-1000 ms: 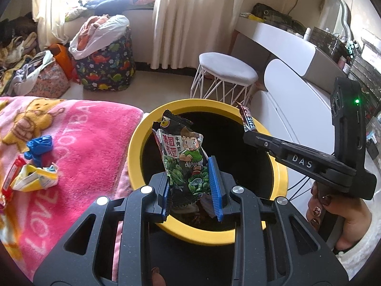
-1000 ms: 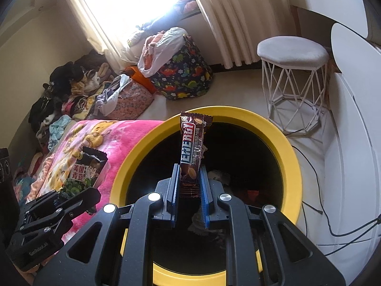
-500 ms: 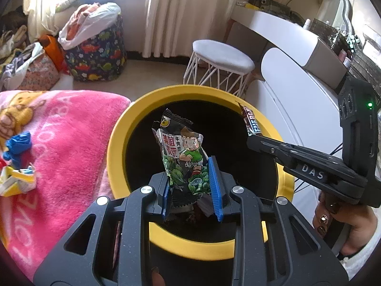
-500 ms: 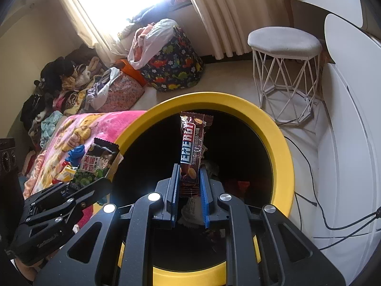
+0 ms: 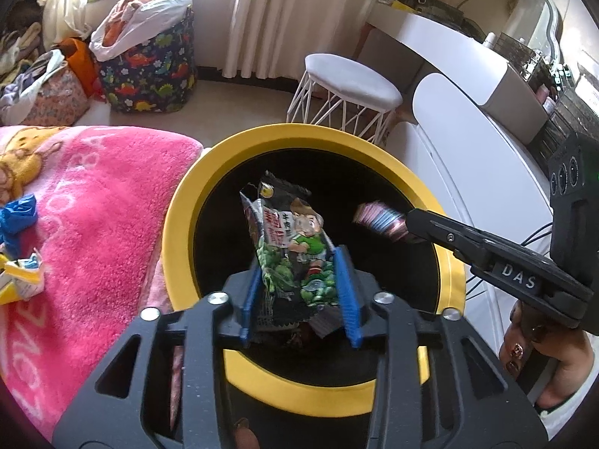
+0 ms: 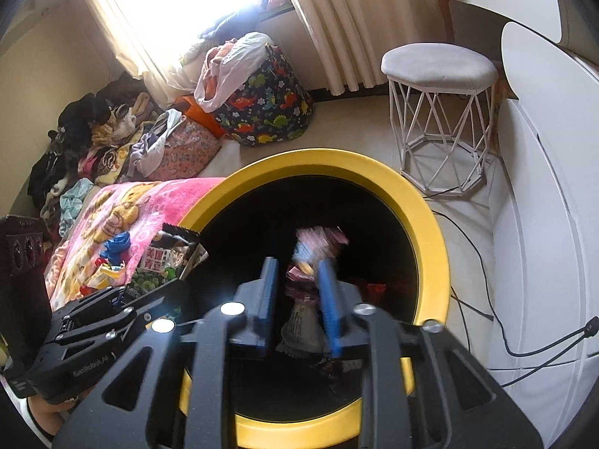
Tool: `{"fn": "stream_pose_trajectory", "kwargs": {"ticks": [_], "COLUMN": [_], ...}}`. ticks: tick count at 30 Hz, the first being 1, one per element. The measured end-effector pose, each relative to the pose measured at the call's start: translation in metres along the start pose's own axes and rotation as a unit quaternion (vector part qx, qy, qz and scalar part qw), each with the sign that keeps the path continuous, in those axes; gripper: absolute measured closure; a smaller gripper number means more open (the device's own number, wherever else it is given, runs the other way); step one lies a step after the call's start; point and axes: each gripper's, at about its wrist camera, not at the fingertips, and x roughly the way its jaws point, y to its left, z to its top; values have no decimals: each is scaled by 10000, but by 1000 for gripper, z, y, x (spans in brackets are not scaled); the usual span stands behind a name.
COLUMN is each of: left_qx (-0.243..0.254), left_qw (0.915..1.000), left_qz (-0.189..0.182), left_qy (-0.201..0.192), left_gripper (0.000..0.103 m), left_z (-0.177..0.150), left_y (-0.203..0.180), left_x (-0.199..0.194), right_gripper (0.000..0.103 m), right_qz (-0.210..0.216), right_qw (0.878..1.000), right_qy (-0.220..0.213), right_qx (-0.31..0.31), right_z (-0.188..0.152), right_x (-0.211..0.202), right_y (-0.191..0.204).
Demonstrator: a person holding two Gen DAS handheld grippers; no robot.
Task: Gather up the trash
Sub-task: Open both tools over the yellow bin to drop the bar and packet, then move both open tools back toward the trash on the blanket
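Both wrappers over the yellow bin (image 5: 179, 224)

Left gripper (image 5: 299, 284) pinches the green snack packet (image 5: 295, 247) between its pads; right gripper (image 6: 295, 292) stands parted, blurred candy wrapper (image 6: 318, 250) loose between its fingers

Both wrist views above bin (image 5: 187, 202)

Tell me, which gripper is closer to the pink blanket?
Left. The left gripper is at the rim of the bin beside the pink blanket; the right gripper is over the bin's far side.
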Motion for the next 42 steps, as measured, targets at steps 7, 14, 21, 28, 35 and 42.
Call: {"fn": "stream_pose_trajectory", "kwargs": {"ticks": [7,14,21,28,35,42], "left_qx": [-108,-117,-144,-235,-304,-421], "left_qw": [9997,9984,9959,9944,9926,9901], "left_qz": [36,157,333,404,483,591], "left_qy": [-212,-538,-826,-952,-1070,-1204], "left_gripper": [31,11,11,11,11,11], "left_z": [0,2,1,-4,-8,-11], "left_y": [3,4,8,20,30,42], "left_x": [-15,-38,-63,-79,-90,-101], "right_gripper": [52,39,31,27,27,26], "right_qz": [-41,-47,7,69,98,129], "right_qw": [9999,9996,9992,9990,9981,9969], "right_qy": [-127,-265,-353,-322,-309,-343], "right_qx": [21,-1,-166,-310,-530,-693], "right_z": [2,3,6,7,7,8], "right_x": [-10,-19,-22,-19,-19,-19], "right_y": [2,7,22,38,55,69]}}
